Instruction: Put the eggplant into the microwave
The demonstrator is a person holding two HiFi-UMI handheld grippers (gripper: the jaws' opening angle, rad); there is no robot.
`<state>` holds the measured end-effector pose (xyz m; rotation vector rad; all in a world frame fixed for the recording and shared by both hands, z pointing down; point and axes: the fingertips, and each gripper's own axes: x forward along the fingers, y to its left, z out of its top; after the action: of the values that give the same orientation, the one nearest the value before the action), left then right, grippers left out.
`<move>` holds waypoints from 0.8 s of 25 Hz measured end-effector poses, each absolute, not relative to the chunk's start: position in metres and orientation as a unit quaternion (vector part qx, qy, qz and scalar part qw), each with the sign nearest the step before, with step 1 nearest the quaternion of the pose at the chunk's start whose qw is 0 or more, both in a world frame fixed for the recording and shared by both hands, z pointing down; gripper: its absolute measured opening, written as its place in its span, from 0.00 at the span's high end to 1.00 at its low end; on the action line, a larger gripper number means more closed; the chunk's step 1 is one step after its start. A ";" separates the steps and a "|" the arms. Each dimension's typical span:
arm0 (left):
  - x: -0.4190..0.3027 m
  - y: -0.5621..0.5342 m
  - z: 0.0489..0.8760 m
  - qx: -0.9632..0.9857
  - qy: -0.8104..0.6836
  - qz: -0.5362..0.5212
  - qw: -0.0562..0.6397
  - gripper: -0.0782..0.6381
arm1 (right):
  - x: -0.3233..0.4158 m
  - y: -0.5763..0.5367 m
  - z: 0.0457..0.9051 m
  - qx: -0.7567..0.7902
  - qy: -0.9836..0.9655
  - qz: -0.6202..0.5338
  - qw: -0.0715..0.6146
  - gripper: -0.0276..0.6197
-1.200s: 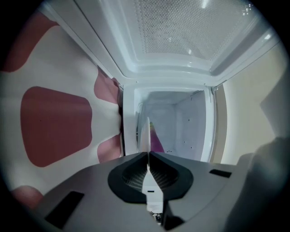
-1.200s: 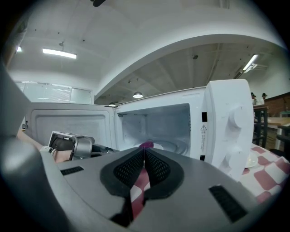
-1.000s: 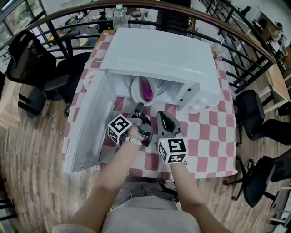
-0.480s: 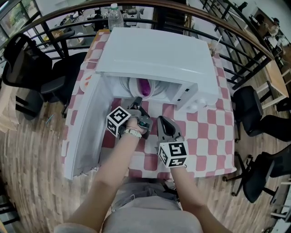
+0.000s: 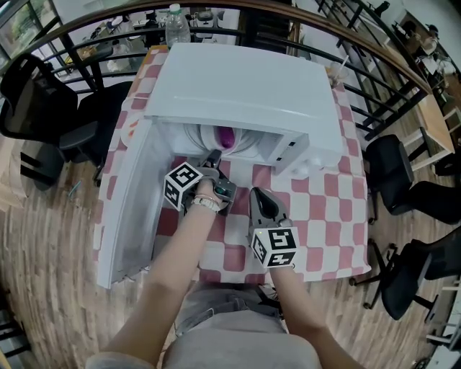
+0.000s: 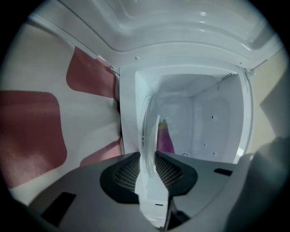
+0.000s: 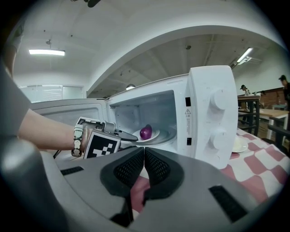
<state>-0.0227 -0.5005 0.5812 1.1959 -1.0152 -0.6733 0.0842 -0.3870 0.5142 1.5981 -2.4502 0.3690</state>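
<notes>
**Eggplant on its plate inside the open microwave**

The eggplant lies on a white plate on the floor of the microwave, just inside the opening. Its long axis runs from the opening towards the back wall. In the left gripper view its pale green cap end is on the far side and the purple body nearer the camera.

The left gripper reaches into the cavity from the front. Its jaws stand a little apart, having just been opening, and the near rim of the plate is between them. The eggplant sits beyond the jaws, further in on the plate and apart from them.

The right gripper hangs outside the microwave, below the control panel and near the left gripper. Its jaws are together with nothing between them, well apart from the eggplant.

The microwave door is swung fully open to the left. The microwave stands on a bench covered with a red and white checked cloth. A small white dish lies on the cloth to the right of the microwave, and a clear bottle stands at the far end.

The floor is wooden. Black office chairs stand on both sides of the bench, and a black railing curves round behind it. The right gripper view shows a white ceiling with strip lights.
</notes>
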 end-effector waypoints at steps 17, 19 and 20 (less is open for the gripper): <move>-0.019 -0.492 0.589 0.500 -0.497 -0.225 0.672 0.58 | 0.095 -0.392 0.517 0.549 -0.819 0.142 0.087 0.92; -0.019 -0.489 0.596 0.491 -0.497 -0.226 0.679 0.54 | 0.095 -0.392 0.518 0.549 -0.819 0.143 0.087 0.92; -0.018 -0.489 0.598 0.490 -0.495 -0.228 0.681 0.53 | 0.094 -0.393 0.518 0.548 -0.819 0.143 0.087 0.92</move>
<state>-0.0185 -0.4892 0.5983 1.0987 -1.1113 -0.5108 0.0944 -0.3925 0.5181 1.6333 -2.4402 0.4272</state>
